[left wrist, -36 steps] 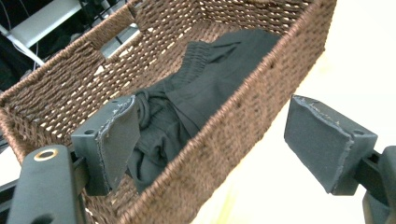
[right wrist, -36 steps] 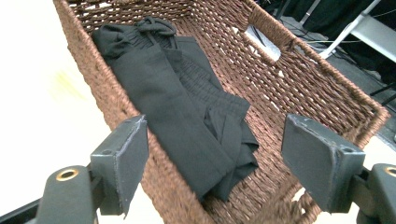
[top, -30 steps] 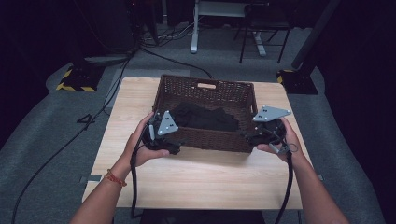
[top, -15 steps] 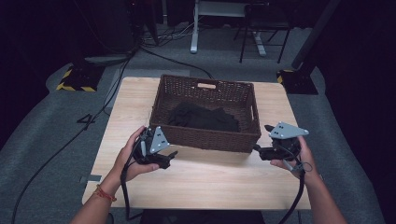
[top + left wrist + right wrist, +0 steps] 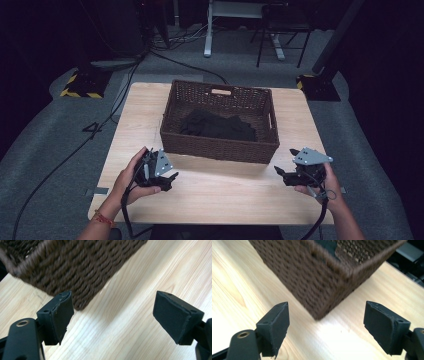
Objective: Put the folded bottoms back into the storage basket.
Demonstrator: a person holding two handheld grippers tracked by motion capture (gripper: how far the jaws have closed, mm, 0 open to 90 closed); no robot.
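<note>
Resting on counter [image 5: 210, 195] beside wicker basket [image 5: 220, 145]: left hand-held gripper [image 5: 167, 181] and right hand-held gripper [image 5: 281, 175], jaws wide, empty.

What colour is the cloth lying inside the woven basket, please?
Black; the cloth shows best in the high view.

Cloth [image 5: 217, 125] in basket [image 5: 220, 147] on table [image 5: 220, 200] — mid-table, far side

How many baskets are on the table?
1. The brown woven basket sits in the middle of the wooden table, toward its far side, with dark cloth inside. The left gripper and right gripper are in front of it, both open.
</note>
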